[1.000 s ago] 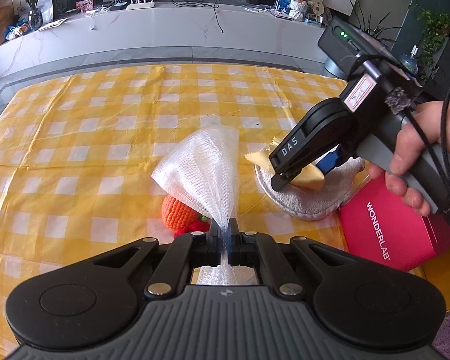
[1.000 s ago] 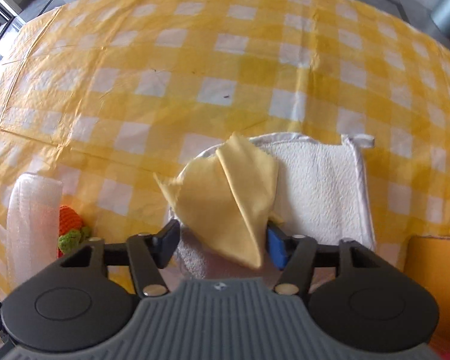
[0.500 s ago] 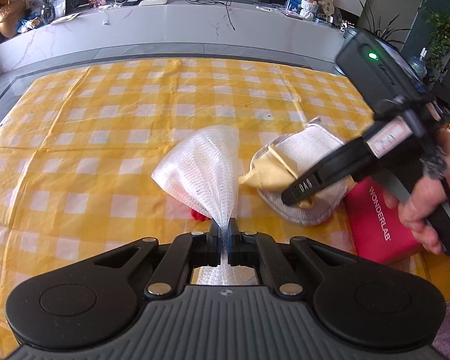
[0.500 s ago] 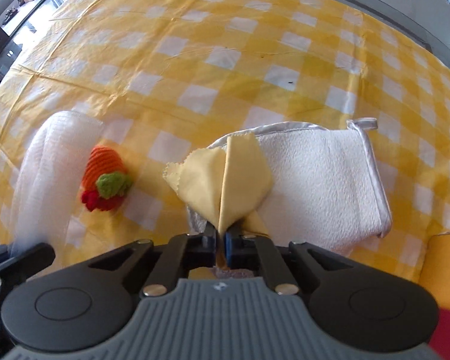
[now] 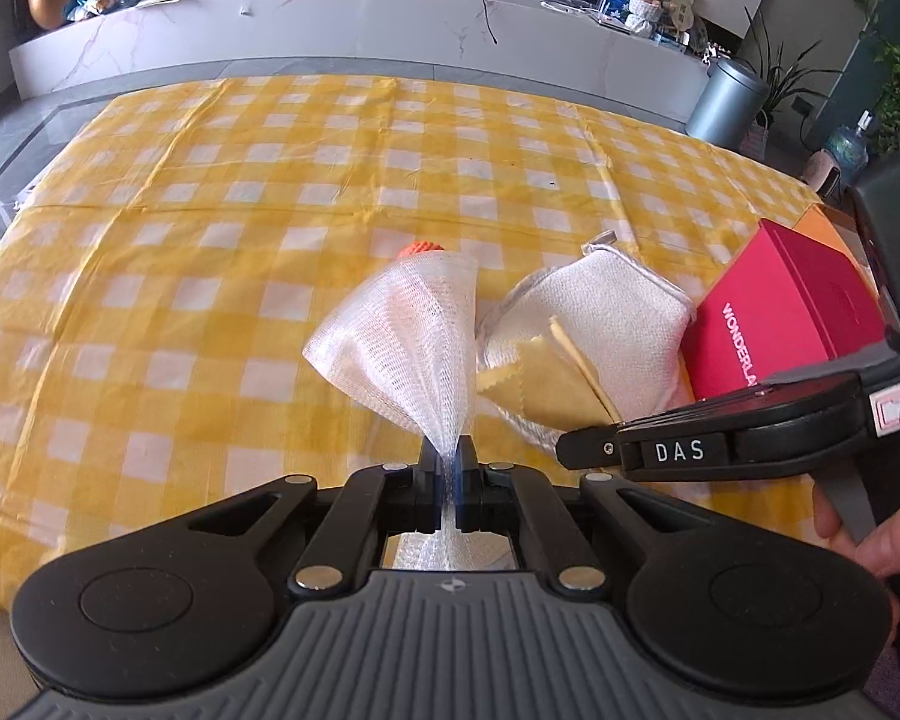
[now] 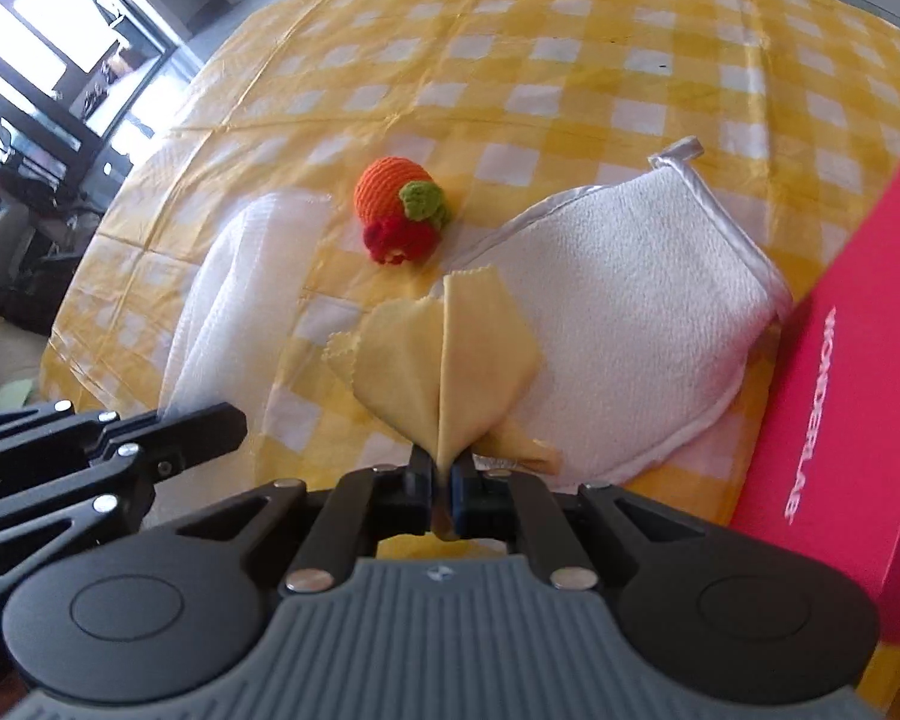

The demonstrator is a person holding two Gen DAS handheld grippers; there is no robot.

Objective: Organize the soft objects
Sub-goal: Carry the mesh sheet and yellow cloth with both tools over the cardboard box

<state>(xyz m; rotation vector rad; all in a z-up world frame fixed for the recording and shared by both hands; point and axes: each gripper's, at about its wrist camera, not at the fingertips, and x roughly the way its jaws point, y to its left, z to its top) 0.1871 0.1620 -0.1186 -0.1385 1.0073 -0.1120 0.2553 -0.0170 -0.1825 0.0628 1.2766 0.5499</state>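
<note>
My left gripper (image 5: 447, 456) is shut on a white mesh cloth (image 5: 402, 336), which fans out above the fingers; the cloth also shows in the right wrist view (image 6: 234, 294). My right gripper (image 6: 444, 474) is shut on a yellow cloth (image 6: 450, 354), lifted off a white terry mitt (image 6: 618, 324). The mitt (image 5: 606, 318) and yellow cloth (image 5: 546, 384) lie right of the mesh in the left wrist view. A crocheted orange, red and green toy (image 6: 399, 210) lies on the yellow checked tablecloth (image 6: 570, 60) beyond the cloths.
A pink box marked WONDERLAB (image 5: 780, 318) stands at the right, against the mitt, with an orange box (image 5: 822, 228) behind it. Beyond the table's far edge are a low white counter (image 5: 390, 30) and a grey bin (image 5: 726, 102).
My right gripper has closed on the yellow cloth and pulled back toward the near edge with it. Both grippers have drawn back and risen; the toy now shows beyond the mesh.
</note>
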